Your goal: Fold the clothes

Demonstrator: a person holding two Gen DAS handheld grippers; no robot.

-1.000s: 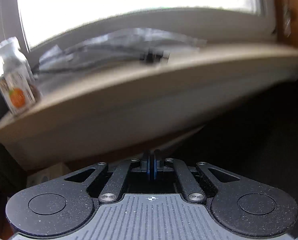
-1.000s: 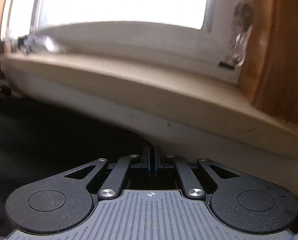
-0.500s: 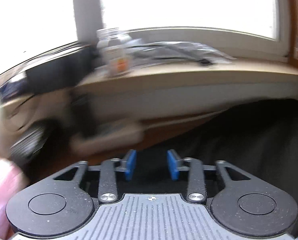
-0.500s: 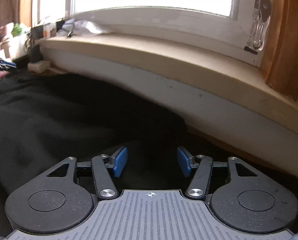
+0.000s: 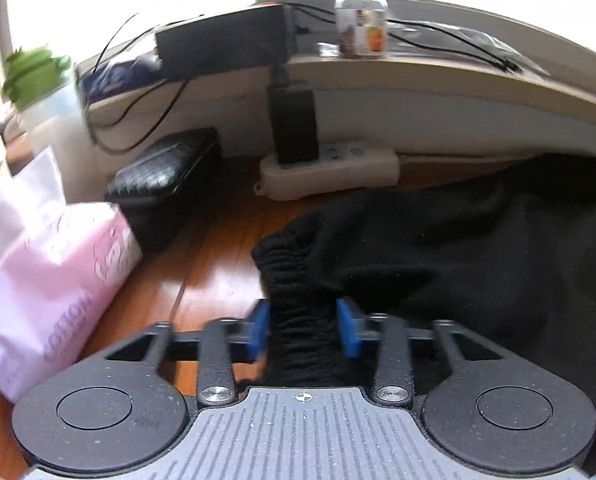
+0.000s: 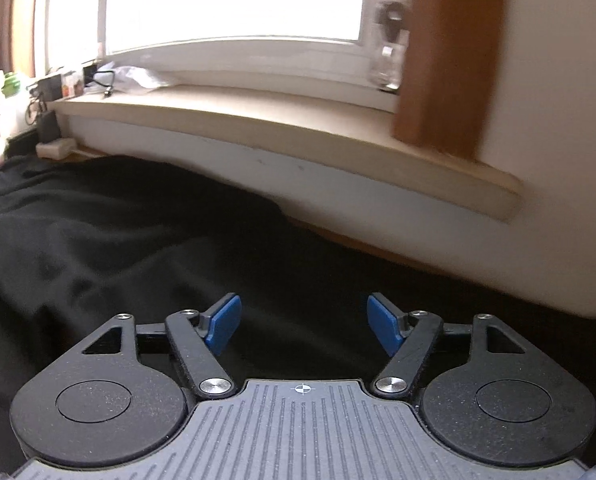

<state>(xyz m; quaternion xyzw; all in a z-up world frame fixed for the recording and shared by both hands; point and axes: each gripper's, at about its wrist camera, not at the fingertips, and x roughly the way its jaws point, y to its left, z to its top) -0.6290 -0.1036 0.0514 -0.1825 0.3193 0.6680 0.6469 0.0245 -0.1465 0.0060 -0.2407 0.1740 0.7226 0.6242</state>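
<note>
A black garment (image 5: 478, 248) lies spread over the wooden table (image 5: 217, 248). Its ribbed elastic band (image 5: 289, 264) forms the left end. My left gripper (image 5: 302, 330) straddles that band; its jaws are closing, with the bunched ribbing filling the gap between the blue pads (image 5: 259, 330). In the right wrist view the same black garment (image 6: 117, 236) covers the table below the window sill. My right gripper (image 6: 304, 326) hovers just over the cloth. Its jaws are opening wide, and nothing is pinched between them.
A pink tissue pack (image 5: 45, 280) lies left of the left gripper, with a black case (image 5: 165, 184) behind it. A white power strip (image 5: 330, 170) with a black adapter sits against the wall. On the sill (image 6: 257, 120) stand a jar (image 5: 362, 20), cables and a plant (image 5: 33, 72).
Both grippers were shut a second ago and have opened. The left one swung left to the garment's ribbed end and now narrows around it. The right one has widened further over the cloth.
</note>
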